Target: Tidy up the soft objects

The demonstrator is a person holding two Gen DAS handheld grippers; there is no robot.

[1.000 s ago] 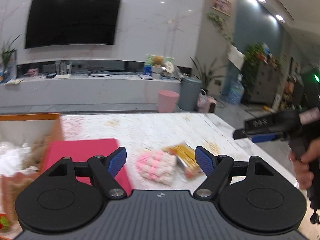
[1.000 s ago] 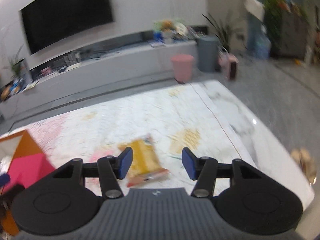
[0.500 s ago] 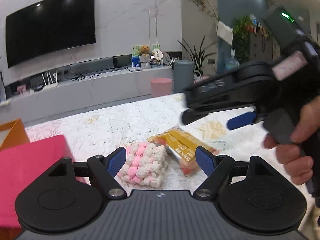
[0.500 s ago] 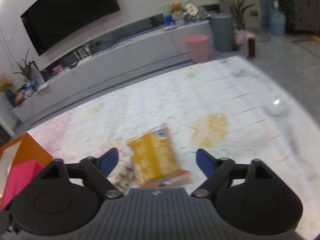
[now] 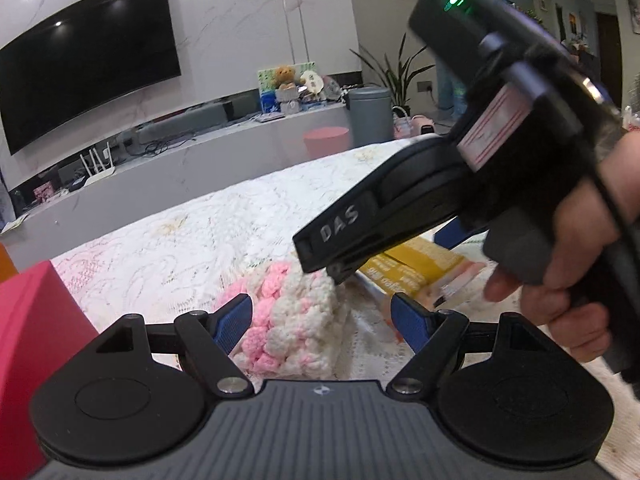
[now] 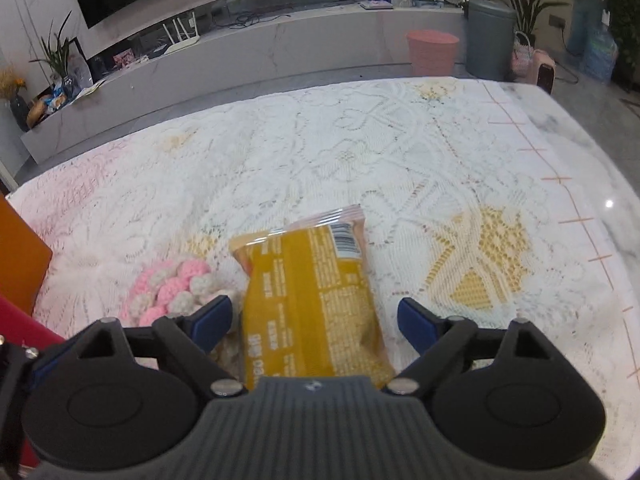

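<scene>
A pink-and-white knitted soft piece (image 5: 296, 316) lies on the lace tablecloth between the fingers of my left gripper (image 5: 320, 312), which is open, its pads off the yarn. Beside it on the right lies a yellow snack packet (image 5: 416, 260). In the right wrist view that packet (image 6: 316, 292) sits between the blue pads of my right gripper (image 6: 316, 314). Those jaws are opening and stand clear of the packet on both sides. The knitted piece (image 6: 172, 284) shows just left of the right gripper's left finger. A hand (image 5: 568, 264) holds the right gripper low over the packet.
A red box (image 5: 36, 320) stands at the left, with an orange box wall (image 6: 20, 252) behind it. The lace cloth (image 6: 360, 140) covers the table, and the bare marble edge (image 6: 580, 152) runs along the right. Beyond are a TV wall, bins and plants.
Both grippers have come down closer to the table. The right jaws have spread wider around the yellow packet. The right gripper has moved into the left wrist view, above the packet.
</scene>
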